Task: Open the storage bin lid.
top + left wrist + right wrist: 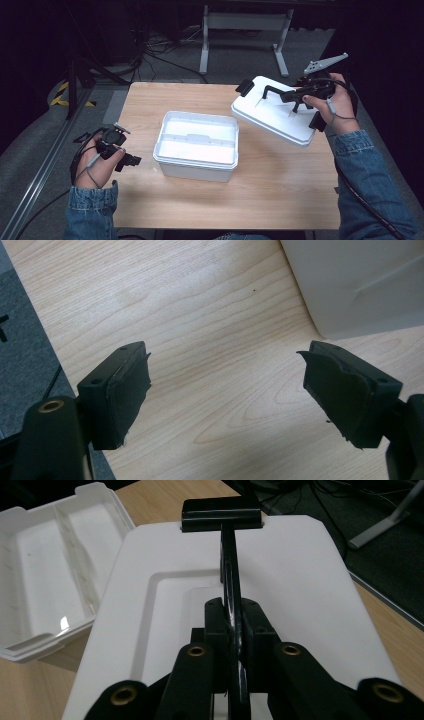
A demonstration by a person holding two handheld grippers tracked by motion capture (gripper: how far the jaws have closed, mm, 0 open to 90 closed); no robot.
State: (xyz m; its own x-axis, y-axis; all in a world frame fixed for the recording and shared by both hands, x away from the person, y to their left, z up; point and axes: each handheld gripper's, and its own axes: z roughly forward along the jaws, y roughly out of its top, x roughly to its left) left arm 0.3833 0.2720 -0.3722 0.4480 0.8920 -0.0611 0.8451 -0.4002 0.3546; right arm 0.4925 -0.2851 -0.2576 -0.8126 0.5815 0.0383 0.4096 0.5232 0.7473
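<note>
Here the right gripper [299,98] is clamped on the thin black handle [231,575] of the white rigid plastic lid [270,117], held tilted above the tabletop's far right corner, beside the open white plastic box [196,145] mid-table. The lid is probably light and smooth-faced, so the handle is the sure hold. The left gripper [227,390] gapes empty. No lettering is readable.

I read the table [280,190] as pale wood-grain laminate, smooth, matt. Box [196,150] and lid [270,117]: white plastic, smooth, faint sheen. Lid handle [231,580]: glossy black plastic. Left gripper [225,390] pads look matt black, rubbery, frayed edges. Sleeves [92,210]: blue denim.
</note>
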